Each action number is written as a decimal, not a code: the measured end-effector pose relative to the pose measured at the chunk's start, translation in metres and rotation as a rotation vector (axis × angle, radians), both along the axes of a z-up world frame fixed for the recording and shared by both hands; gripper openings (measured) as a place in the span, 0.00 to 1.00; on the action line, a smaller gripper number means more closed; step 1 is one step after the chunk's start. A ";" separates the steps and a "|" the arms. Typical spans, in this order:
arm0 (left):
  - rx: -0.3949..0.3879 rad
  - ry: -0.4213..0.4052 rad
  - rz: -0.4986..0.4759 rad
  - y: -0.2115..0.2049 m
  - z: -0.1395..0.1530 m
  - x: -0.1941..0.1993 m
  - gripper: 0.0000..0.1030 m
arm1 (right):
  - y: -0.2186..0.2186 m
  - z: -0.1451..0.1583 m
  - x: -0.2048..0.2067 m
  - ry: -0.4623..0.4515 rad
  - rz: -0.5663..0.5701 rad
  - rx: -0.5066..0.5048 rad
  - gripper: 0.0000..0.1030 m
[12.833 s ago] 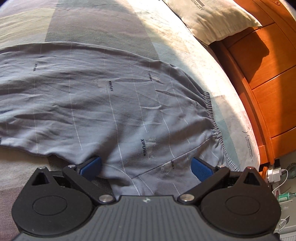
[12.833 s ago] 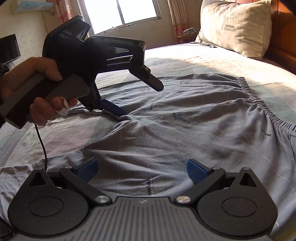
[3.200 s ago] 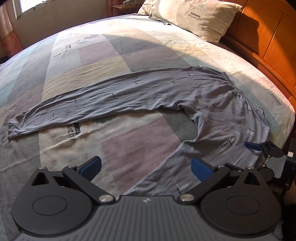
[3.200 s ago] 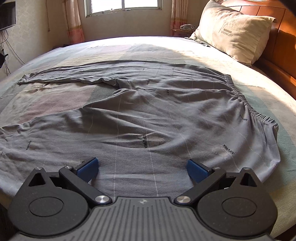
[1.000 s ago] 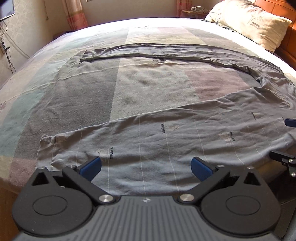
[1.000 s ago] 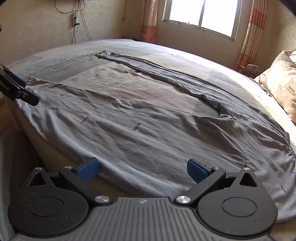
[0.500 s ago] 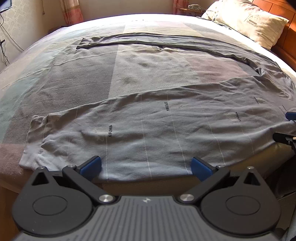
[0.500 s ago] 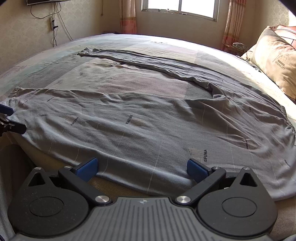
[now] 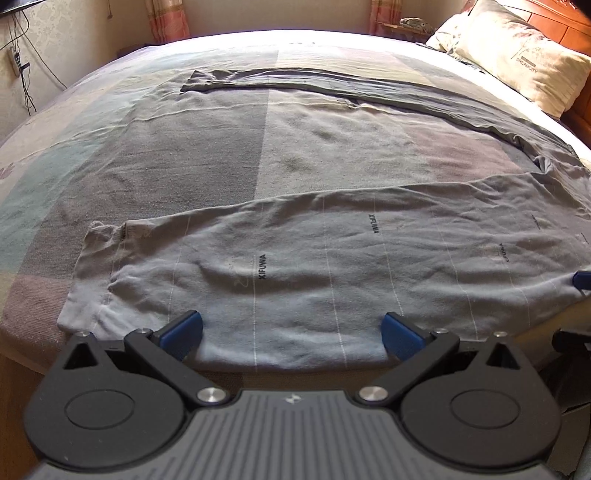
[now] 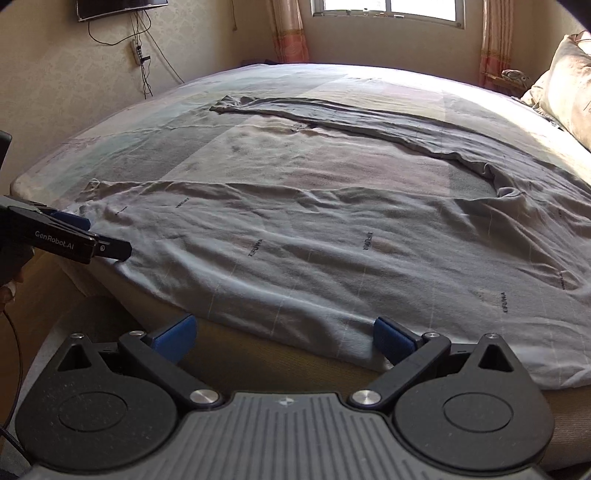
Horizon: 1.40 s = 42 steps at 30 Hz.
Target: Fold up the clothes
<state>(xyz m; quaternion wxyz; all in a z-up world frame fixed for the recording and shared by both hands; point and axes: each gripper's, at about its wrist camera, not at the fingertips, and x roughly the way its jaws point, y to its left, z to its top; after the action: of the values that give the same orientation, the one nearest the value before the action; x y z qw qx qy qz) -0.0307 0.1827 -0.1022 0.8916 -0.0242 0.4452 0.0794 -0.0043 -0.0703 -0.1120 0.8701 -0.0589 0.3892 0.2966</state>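
Observation:
Grey pants [image 9: 332, 266] lie spread flat on the bed, one leg along the near edge and the other leg [image 9: 332, 83] stretched across the back. My left gripper [image 9: 291, 328] is open at the near leg's lower edge, close to the cuff [image 9: 92, 280], with cloth between its blue pads but not pinched. In the right wrist view the same near leg [image 10: 332, 251] hangs slightly over the bed edge. My right gripper [image 10: 284, 334] is open at that edge, further toward the waist. The left gripper [image 10: 99, 236] shows at the far left by the cuff.
The patchwork bedsheet [image 9: 184, 147] covers the mattress between the two legs. A beige pillow [image 9: 517, 55] rests against the wooden headboard [image 9: 561, 22] at the right. Wall cables [image 10: 147, 66] and a window [image 10: 384, 7] are behind the bed. Floor lies below the bed edge [image 10: 74, 317].
Both grippers have drawn in to the near leg's lower edge. The right wrist view has swung left, so the left gripper now shows more fully by the cuff.

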 end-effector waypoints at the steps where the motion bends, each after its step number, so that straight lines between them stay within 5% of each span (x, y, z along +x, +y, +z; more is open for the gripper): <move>1: -0.004 0.005 0.005 0.001 0.001 -0.002 0.99 | 0.005 0.000 -0.004 -0.007 0.009 -0.002 1.00; 4: -0.013 0.006 0.017 0.004 0.006 -0.008 1.00 | 0.024 0.006 -0.012 0.049 0.149 0.078 1.00; 9: -0.007 -0.020 0.015 0.008 0.012 -0.009 0.99 | 0.038 0.019 -0.017 -0.050 0.133 0.040 1.00; 13: -0.035 0.000 0.031 0.014 0.004 -0.010 0.99 | 0.035 0.006 -0.002 0.100 0.106 0.099 1.00; 17: -0.057 0.003 0.029 0.017 0.006 -0.021 1.00 | 0.052 0.013 -0.001 0.123 0.217 0.199 1.00; 24: -0.101 -0.063 0.078 0.045 0.020 -0.030 0.99 | 0.022 0.027 0.012 -0.059 0.035 0.061 1.00; 29: -0.176 -0.079 0.075 0.059 0.011 -0.015 0.99 | -0.017 0.006 0.029 -0.002 -0.116 -0.007 1.00; 33: -0.222 -0.093 0.109 0.065 0.005 -0.025 0.99 | -0.013 -0.006 0.022 -0.021 -0.096 -0.063 1.00; 37: -0.178 -0.043 0.131 0.072 0.012 -0.027 0.99 | -0.007 -0.010 0.015 -0.067 -0.090 -0.104 1.00; 42: -0.129 -0.103 0.087 0.090 0.039 -0.007 0.99 | -0.009 -0.011 0.012 -0.090 -0.084 -0.089 1.00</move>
<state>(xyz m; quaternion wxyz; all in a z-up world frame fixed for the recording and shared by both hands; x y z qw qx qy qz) -0.0375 0.2722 -0.0635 0.9055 -0.1052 0.4016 0.0879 0.0080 -0.0798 -0.1234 0.8949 -0.0943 0.3646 0.2394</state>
